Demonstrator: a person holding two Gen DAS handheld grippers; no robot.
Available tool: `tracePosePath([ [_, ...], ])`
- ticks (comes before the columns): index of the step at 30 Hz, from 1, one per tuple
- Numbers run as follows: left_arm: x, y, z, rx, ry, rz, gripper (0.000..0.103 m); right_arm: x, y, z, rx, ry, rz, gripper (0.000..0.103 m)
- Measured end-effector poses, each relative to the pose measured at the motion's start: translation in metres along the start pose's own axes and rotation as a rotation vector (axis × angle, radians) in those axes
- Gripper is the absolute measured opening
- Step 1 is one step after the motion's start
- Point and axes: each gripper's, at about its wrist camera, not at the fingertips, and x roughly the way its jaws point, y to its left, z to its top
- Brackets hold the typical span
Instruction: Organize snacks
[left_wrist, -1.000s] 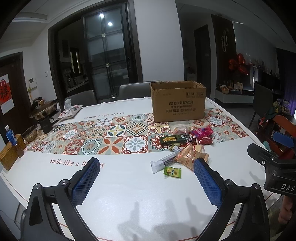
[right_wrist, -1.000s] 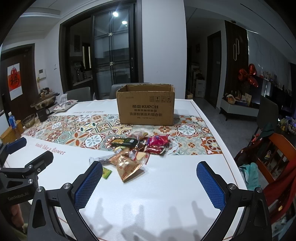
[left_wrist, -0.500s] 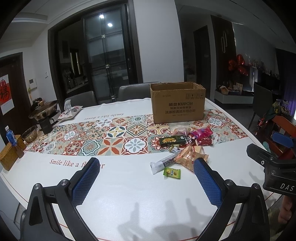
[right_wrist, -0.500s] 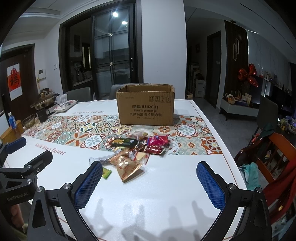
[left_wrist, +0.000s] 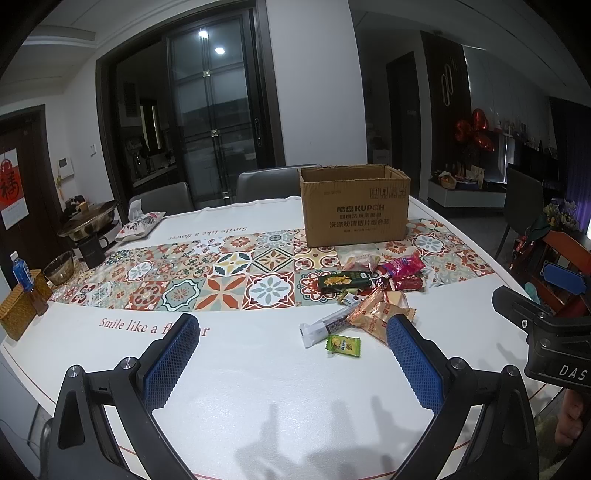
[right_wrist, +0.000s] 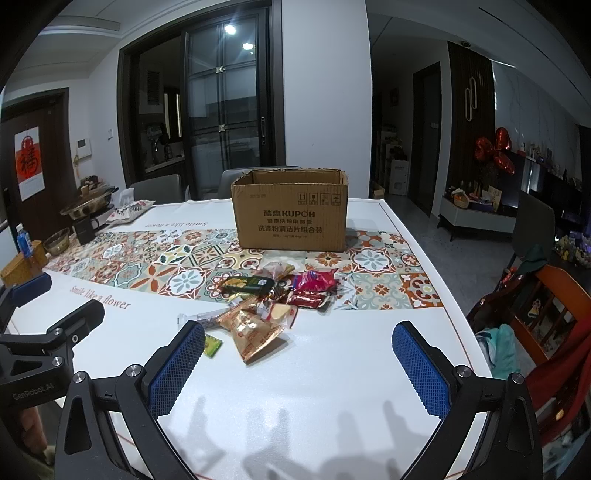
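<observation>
Hovering: both claws spread, empty, near snack pile (right_wrist: 273, 306).

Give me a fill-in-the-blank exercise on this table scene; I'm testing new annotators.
1. The cardboard box stands with its top ____.
2. The small green snack packet lies on the ____ part of the tablecloth.
3. The snack pile lies ____ the box, on its near side.
4. The left gripper and the right gripper are both ____.

Missing words: open; white; outside; open

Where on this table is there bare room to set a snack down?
Free: the white cloth between the open right gripper and the snack pile; also the tiled runner left of the cardboard box. Crowded: just before the box.
</observation>
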Motion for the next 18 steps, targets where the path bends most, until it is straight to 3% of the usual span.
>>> tracePosePath([
  [18, -0.0003, 0.0003, -0.001, 0.0, -0.003, 0.0, 0.103, -0.0005, 0.0003, 0.0005, 0.001, -0.001, 0.0, 0.103],
])
